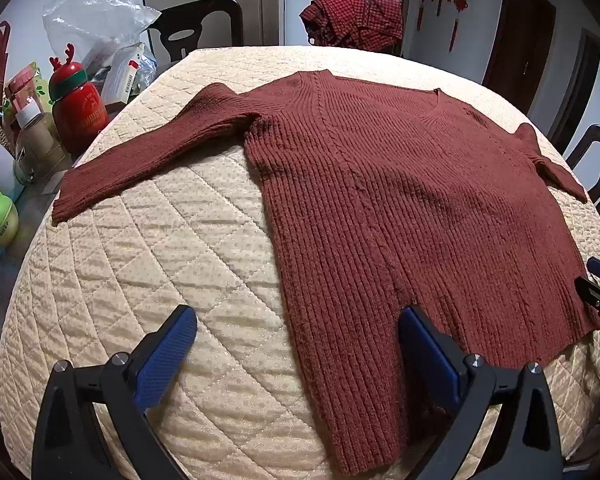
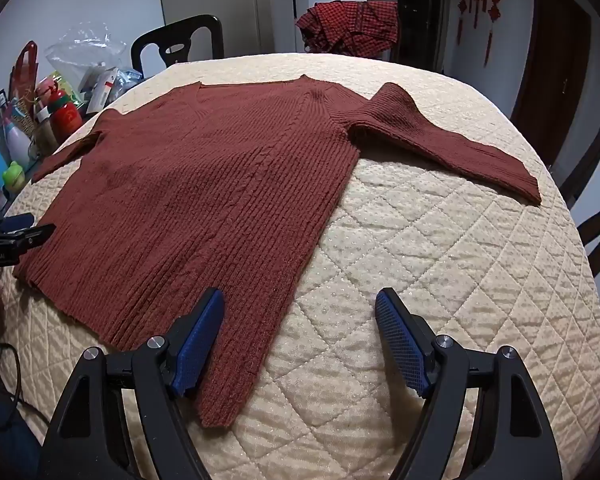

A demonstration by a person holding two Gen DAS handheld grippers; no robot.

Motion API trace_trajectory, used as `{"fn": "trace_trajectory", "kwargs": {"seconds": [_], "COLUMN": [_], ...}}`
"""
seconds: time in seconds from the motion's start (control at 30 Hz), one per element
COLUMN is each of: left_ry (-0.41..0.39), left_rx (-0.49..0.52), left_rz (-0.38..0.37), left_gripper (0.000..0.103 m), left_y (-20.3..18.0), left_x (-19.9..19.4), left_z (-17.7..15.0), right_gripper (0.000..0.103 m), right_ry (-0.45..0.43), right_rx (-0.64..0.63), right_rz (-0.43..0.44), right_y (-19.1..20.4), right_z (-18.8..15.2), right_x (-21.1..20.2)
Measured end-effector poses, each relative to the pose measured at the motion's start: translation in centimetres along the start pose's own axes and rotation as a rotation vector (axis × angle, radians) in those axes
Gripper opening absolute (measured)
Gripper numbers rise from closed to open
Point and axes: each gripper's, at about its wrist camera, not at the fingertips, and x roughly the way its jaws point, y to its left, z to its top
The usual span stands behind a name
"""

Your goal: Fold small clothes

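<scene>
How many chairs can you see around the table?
3: one behind the far left edge, one at the right side, and one under the red checked cloth. More may be hidden.

We cannot see all of the sweater [image 1: 400, 208]: in the left wrist view its bottom hem runs off the lower edge, and the end of one sleeve [image 1: 556, 168] drops out of sight over the far side of the table. In the right wrist view the left gripper [image 2: 18, 236] pokes in from the side, so we see only part of it. The words on the red bottle [image 1: 80, 108] are too blurry to read.
</scene>
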Motion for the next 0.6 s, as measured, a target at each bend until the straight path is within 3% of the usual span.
{"fn": "trace_trajectory", "kwargs": {"seconds": [0.6], "left_ry": [-0.007], "left_rx": [0.005], "left_rz": [0.005], "left_gripper": [0.103], "left_y": [0.05], "left_x": [0.0], "left_z": [0.07], "right_gripper": [0.078], "right_ry": [0.003], "right_rx": [0.0], "right_rz": [0.0], "right_y": [0.06], "right_z": [-0.07], "right_x": [0.06]}}
